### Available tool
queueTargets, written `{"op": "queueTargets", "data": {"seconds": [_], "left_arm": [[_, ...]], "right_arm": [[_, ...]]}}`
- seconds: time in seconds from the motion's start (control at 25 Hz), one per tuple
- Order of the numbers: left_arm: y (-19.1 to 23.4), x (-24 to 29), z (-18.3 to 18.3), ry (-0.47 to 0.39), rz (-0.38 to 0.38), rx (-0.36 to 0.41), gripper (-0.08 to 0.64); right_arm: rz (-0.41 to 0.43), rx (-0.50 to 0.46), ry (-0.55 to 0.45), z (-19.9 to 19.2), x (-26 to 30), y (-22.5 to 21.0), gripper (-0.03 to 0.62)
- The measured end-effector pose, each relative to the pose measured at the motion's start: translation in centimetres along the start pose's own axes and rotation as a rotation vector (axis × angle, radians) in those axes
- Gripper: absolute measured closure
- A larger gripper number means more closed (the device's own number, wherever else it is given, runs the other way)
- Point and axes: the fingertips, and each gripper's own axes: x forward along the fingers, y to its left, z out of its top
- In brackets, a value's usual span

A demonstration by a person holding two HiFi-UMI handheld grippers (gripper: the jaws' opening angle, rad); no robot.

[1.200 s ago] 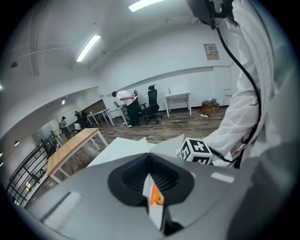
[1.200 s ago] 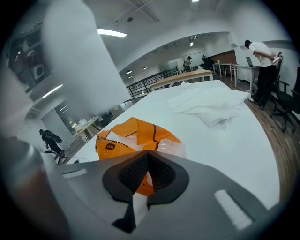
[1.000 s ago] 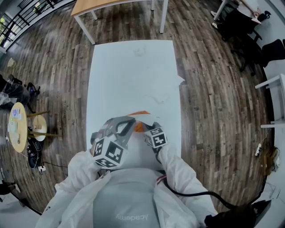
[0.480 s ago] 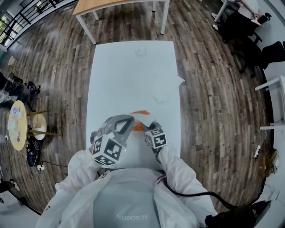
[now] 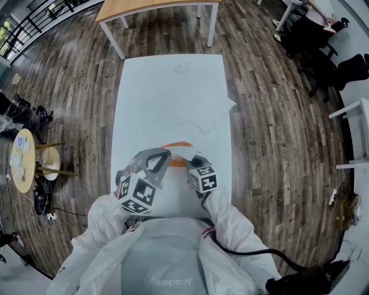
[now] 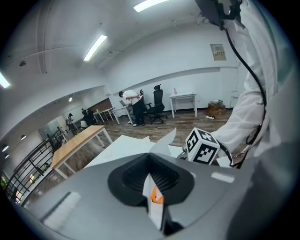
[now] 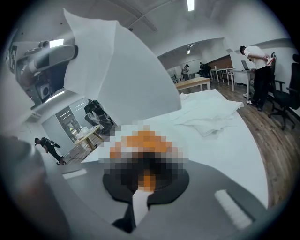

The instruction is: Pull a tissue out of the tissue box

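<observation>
The tissue (image 7: 122, 70) is looking like thin, soft, matt paper. The table (image 5: 173, 92) is showing a smooth, matt white top; at three o'clock, the floor (image 5: 277, 115) is showing grained wood planks.

Left gripper (image 5: 164, 154), jaws together, aimed at 1 o'clock, right gripper (image 5: 192, 158), aimed at 11 o'clock, pinching tissue (image 7: 117, 70), white-sleeved forearms (image 5: 226, 214) converging.

This is an open-plan office. In the head view a dark wood-plank floor (image 5: 277, 115) surrounds a long white counter (image 5: 167, 98), with a wooden-top table (image 5: 144, 6) at the upper edge and black office chairs (image 5: 353, 68) at the upper right. In the left gripper view, strip lights (image 6: 95, 47) hang at the upper left, and in the middle a person (image 6: 137, 108) stands near a white desk (image 6: 183, 96) and a swivel chair (image 6: 157, 101).
</observation>
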Motion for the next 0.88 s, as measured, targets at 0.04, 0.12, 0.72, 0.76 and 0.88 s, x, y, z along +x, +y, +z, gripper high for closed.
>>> {"op": "queueTargets", "data": {"seconds": [0.04, 0.12, 0.72, 0.76, 0.88], "left_arm": [[-0.1, -0.1, -0.1, 0.001, 0.006, -0.001, 0.558], [-0.1, -0.4, -0.3, 0.005, 0.019, -0.006, 0.558], [0.5, -2.7, -1.2, -0.010, 0.193, -0.116, 0.558], [0.5, -2.9, -1.3, -0.011, 0.204, -0.123, 0.558], [0.3, -3.5, -1.8, -0.013, 0.229, -0.142, 0.558]], "right_arm": [[0.000, 0.000, -0.005, 0.1, -0.2, 0.0, 0.591], [0.002, -0.001, -0.015, 0.1, -0.5, 0.1, 0.591], [0.008, -0.048, -0.099, 1.5, -5.0, 0.0, 0.591], [0.006, -0.050, -0.102, 1.5, -5.4, -0.1, 0.591], [0.005, -0.043, -0.119, 1.4, -6.8, 0.0, 0.591]]}}
